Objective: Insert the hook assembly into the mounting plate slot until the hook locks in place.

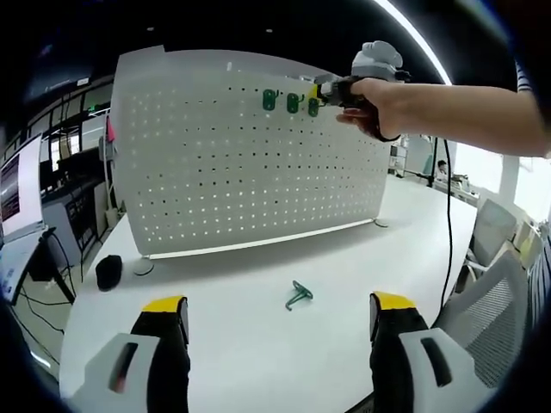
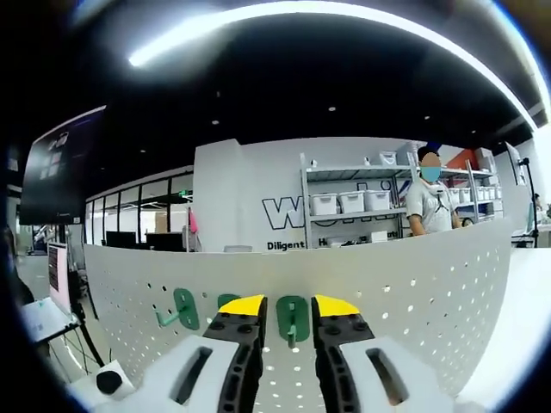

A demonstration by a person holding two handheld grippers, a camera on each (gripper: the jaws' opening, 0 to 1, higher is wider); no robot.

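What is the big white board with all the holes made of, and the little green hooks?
The pegboard looks like thin sheet metal painted matte white: its hole rows are punched very evenly and the sheet bends in a smooth curve. It could be stiff plastic instead. The green hooks, like the loose one on the table, look like moulded plastic: one solid colour with soft, rounded edges.

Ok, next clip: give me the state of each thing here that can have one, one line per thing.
pegboard: upright on the white table.
mounted hooks: three green ones in a row on the board's top.
middle hook: on the board, between the right gripper's fingers; contact unclear.
loose hook: lying on the table, untouched.
left gripper: open, holding nothing.
right gripper: grip on the hook cannot be told.
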